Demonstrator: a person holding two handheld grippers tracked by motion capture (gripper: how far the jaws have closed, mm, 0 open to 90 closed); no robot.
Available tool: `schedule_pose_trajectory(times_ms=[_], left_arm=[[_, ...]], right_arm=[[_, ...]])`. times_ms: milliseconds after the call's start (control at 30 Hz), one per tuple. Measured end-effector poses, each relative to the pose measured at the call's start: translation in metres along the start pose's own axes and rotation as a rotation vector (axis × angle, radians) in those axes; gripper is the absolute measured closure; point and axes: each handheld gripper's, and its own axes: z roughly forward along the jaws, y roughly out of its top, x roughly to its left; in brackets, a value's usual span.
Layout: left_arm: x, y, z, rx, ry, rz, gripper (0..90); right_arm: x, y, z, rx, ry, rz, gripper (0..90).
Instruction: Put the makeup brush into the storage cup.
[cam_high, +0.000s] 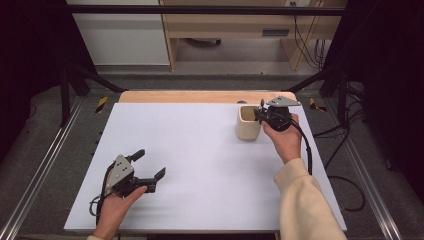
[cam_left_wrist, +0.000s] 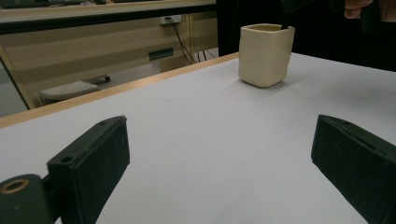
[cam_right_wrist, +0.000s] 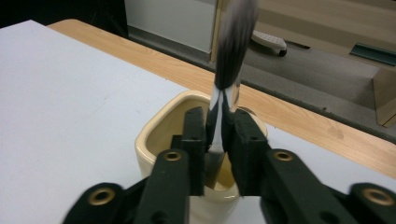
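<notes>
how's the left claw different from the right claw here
The left claw has its jaws spread wide with nothing between them; the right claw has its jaws close around a brush.
The left claw sits low at the near left of the white table; the right claw is over the cream cup at the far right.
Both are black and hand-held.
</notes>
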Motion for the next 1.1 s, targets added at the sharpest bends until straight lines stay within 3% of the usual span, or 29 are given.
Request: schedule_pose_trajectory(times_ms=[67,133,233,600,1100], left_arm=[[0.000,0.000,0.000,0.000,0.001,0.002,3.9],[0.000,0.000,0.000,-0.001,0.002,-0.001,3.9],[0.000,0.000,0.000,-0.001,0.002,0.000,3.9],[0.001,0.000,0.000,-0.003,0.004,-0.001,3.7],[0.002,0.000,-0.001,-0.012,0.008,-0.006,3.6]], right_arm=[[0.000,-0.001,-0.002,-0.014,0.017,0.016,60.6],[0.002,-0.001,-0.006,-0.027,0.003,0.011,50.7],[0.004,-0.003,-0.014,-0.052,0.012,0.012,45.4],[0.004,-0.011,-0.029,-0.069,0.027,0.024,35.8],[0.005,-0.008,-0.034,-0.123,0.017,0.045,18.5]])
